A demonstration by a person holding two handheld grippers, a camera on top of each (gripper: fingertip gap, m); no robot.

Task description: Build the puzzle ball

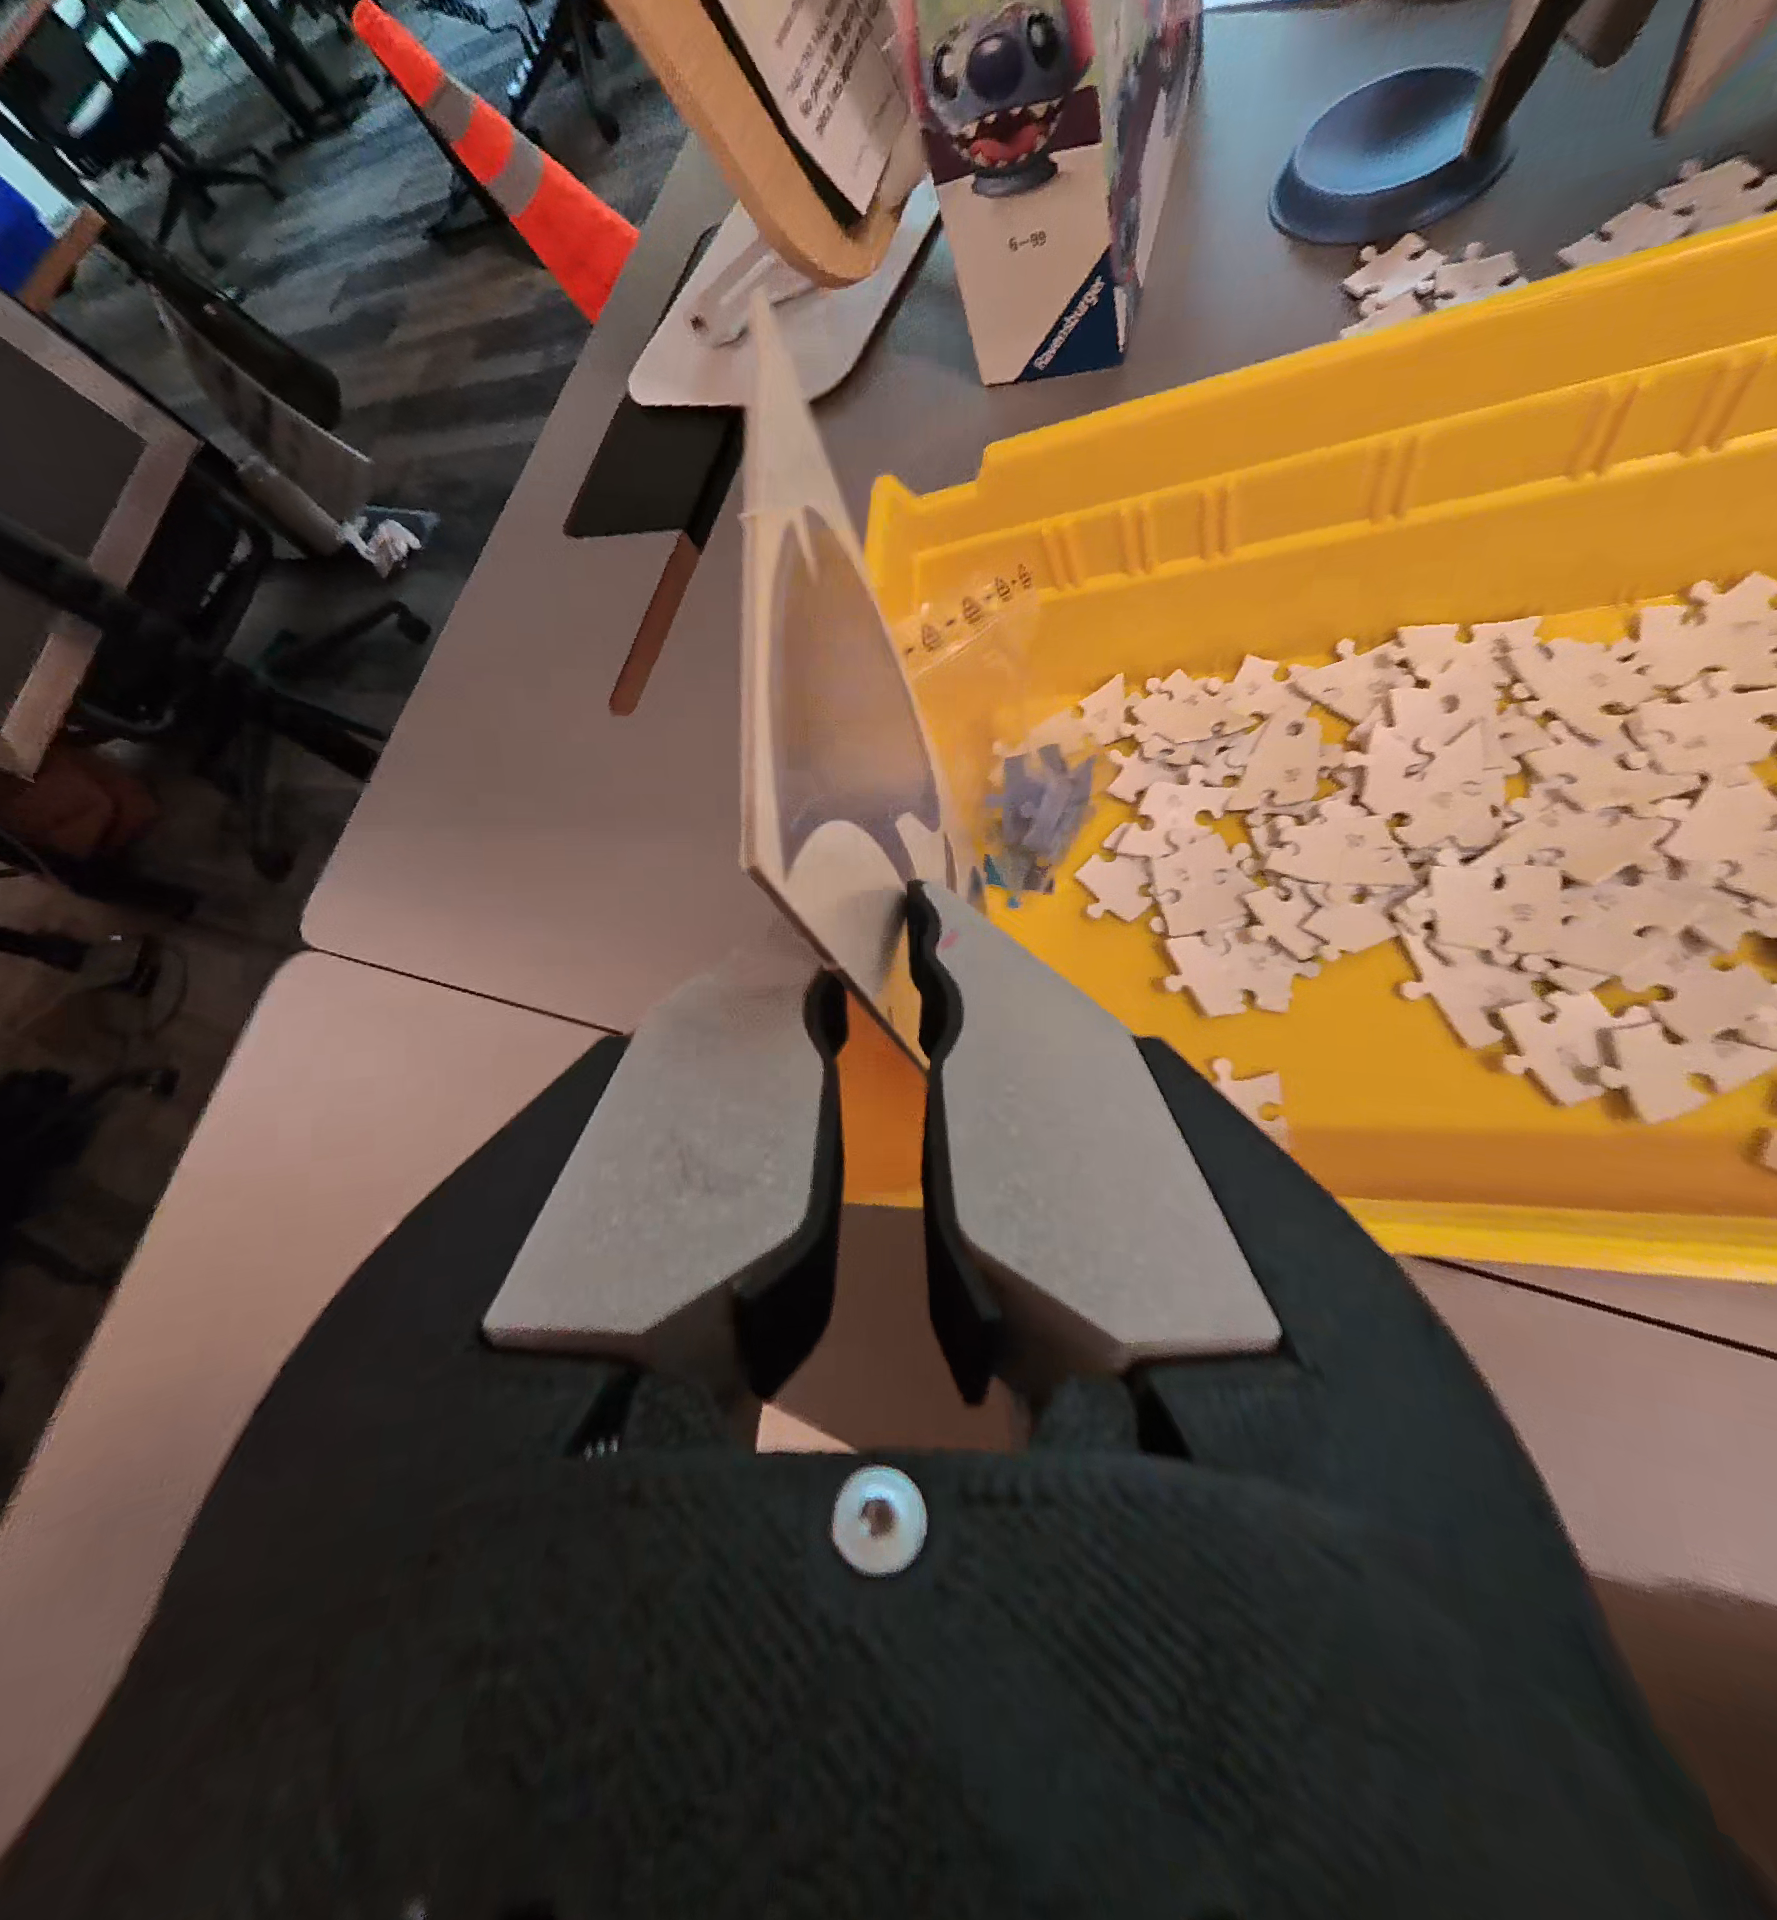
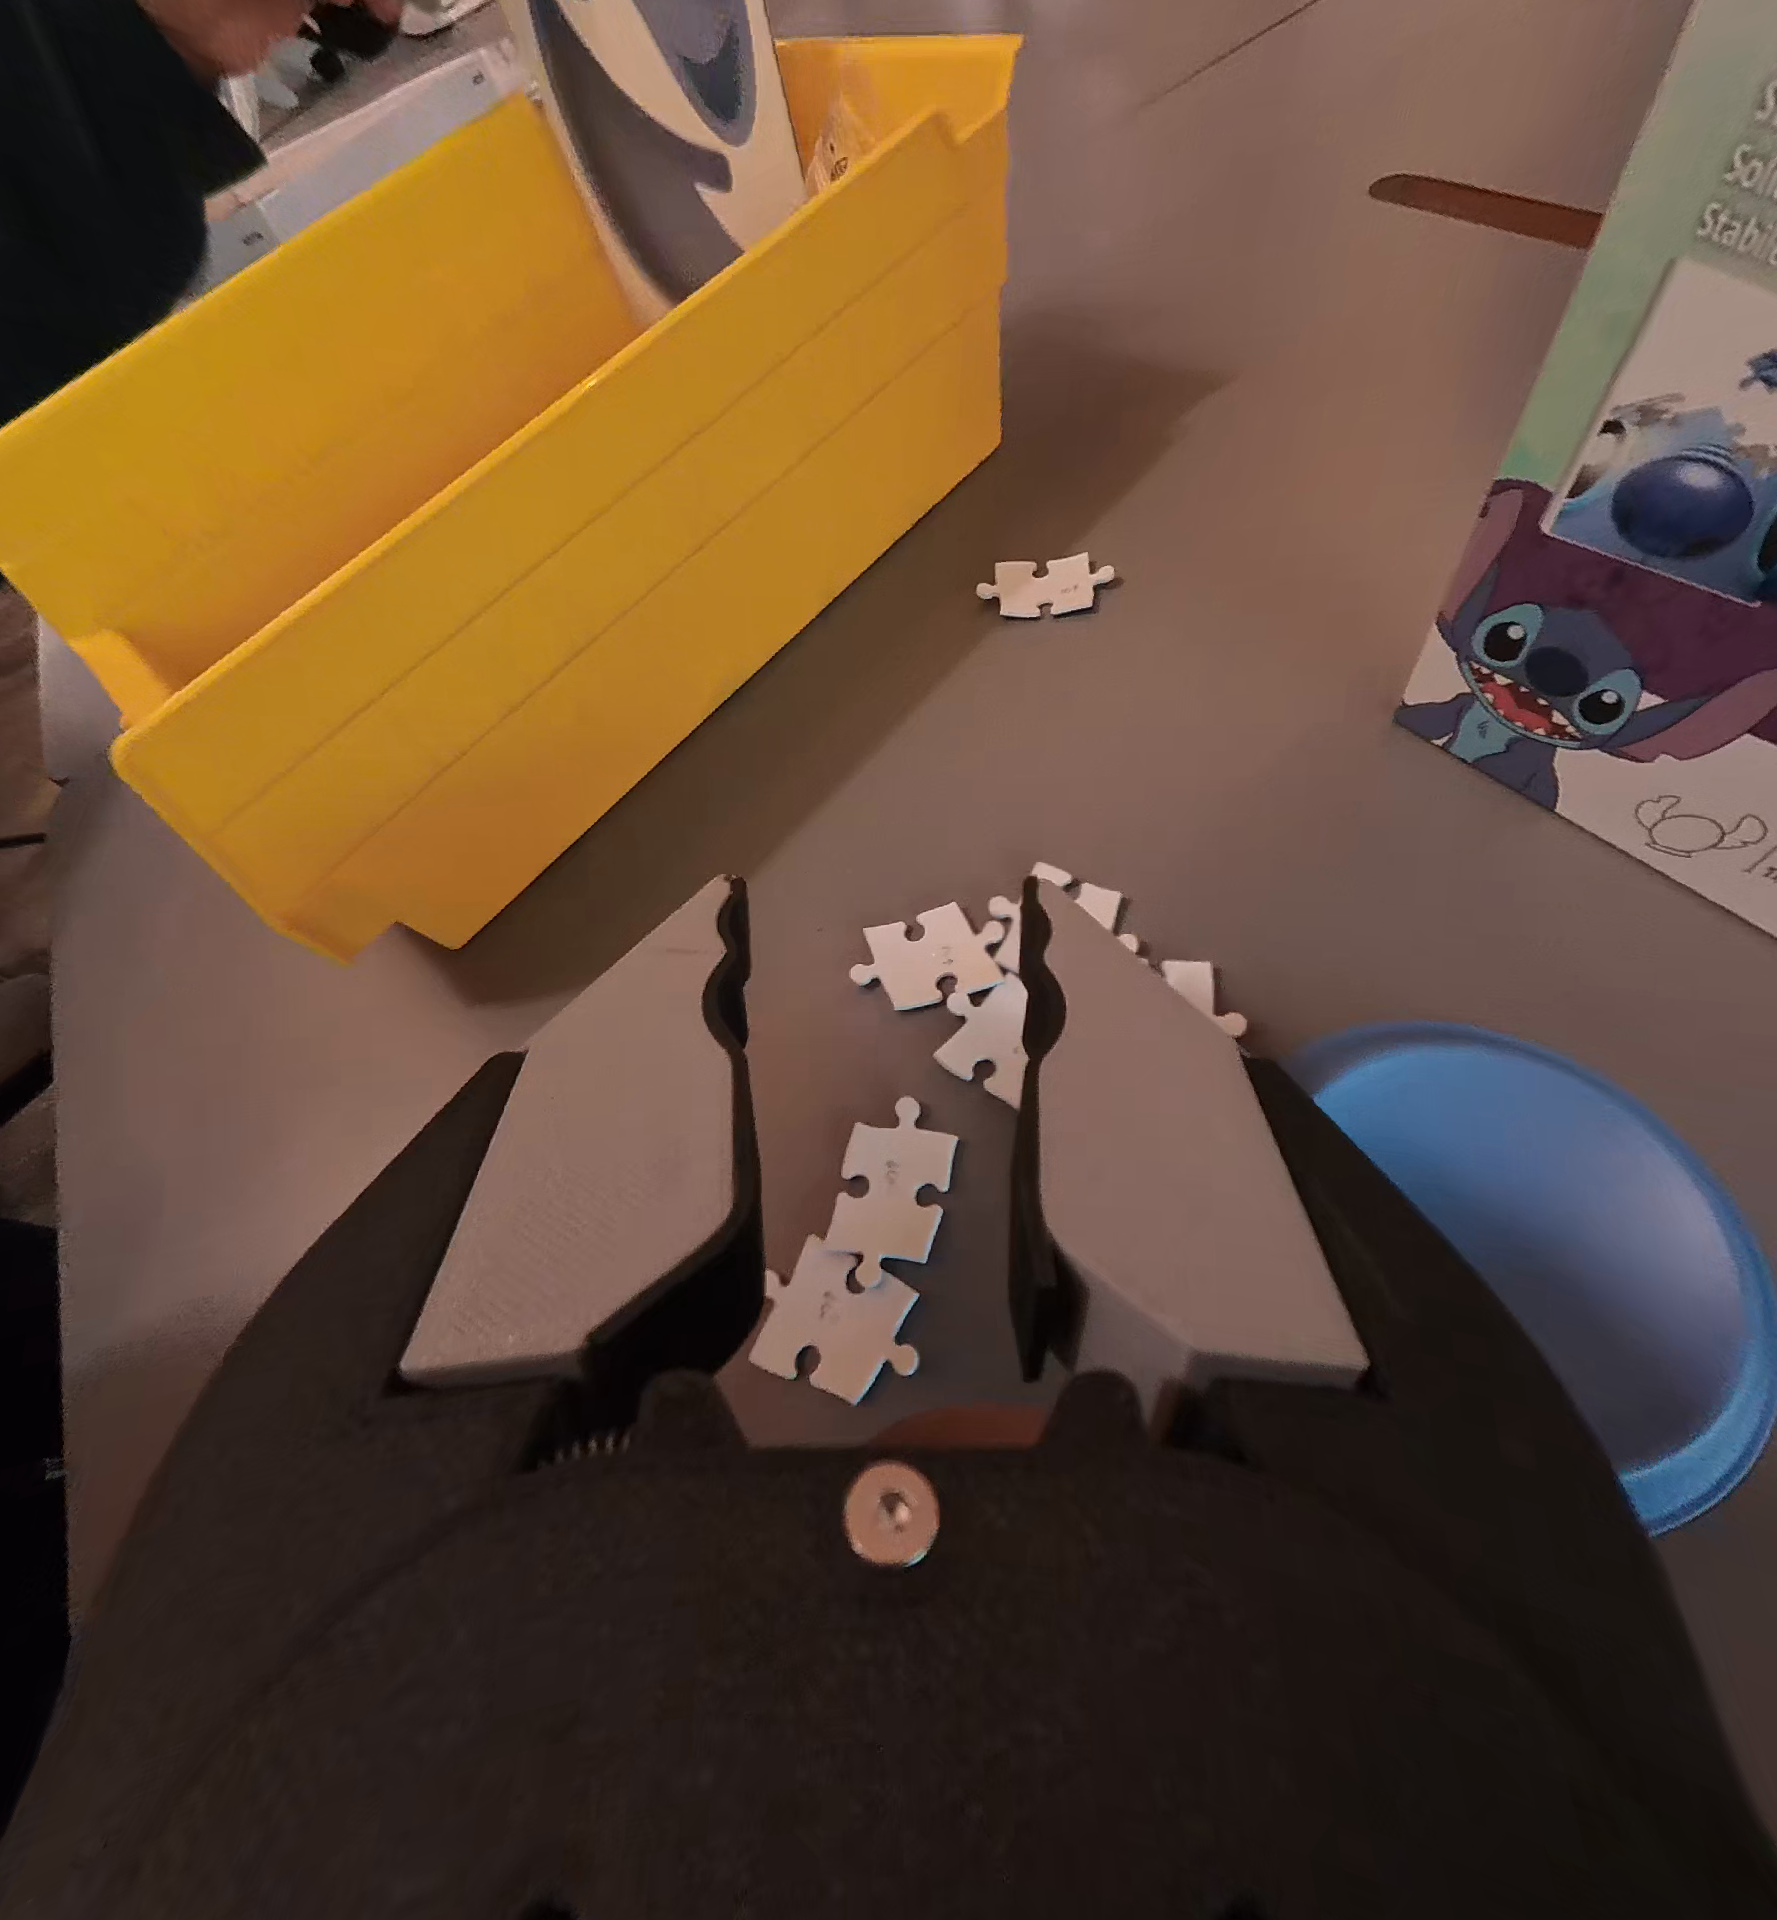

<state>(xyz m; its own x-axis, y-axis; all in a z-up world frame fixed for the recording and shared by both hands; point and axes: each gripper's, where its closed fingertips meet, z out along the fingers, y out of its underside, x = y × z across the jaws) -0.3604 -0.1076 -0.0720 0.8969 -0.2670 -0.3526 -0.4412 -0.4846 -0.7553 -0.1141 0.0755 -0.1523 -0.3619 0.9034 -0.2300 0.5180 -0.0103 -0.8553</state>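
My left gripper point(image 1: 910, 935) is shut on the lower edge of a stiff printed card sheet point(image 1: 832, 675) and holds it upright over the left end of the yellow bin point(image 1: 1383, 457). The sheet also shows in the right wrist view point(image 2: 676, 135), standing in the bin point(image 2: 551, 582). Many white puzzle pieces point(image 1: 1486, 831) lie face down in the bin. My right gripper point(image 2: 884, 914) is open and empty above loose white pieces point(image 2: 879, 1247) on the grey table. A blue round stand point(image 2: 1549, 1236) lies to its right.
The puzzle box point(image 1: 1050, 187) stands behind the bin; it also shows in the right wrist view point(image 2: 1673, 468). A joined pair of pieces point(image 2: 1045, 587) lies alone on the table. An orange cone point(image 1: 510, 177) stands on the floor beyond the table's left edge. More pieces point(image 1: 1435, 270) lie behind the bin.
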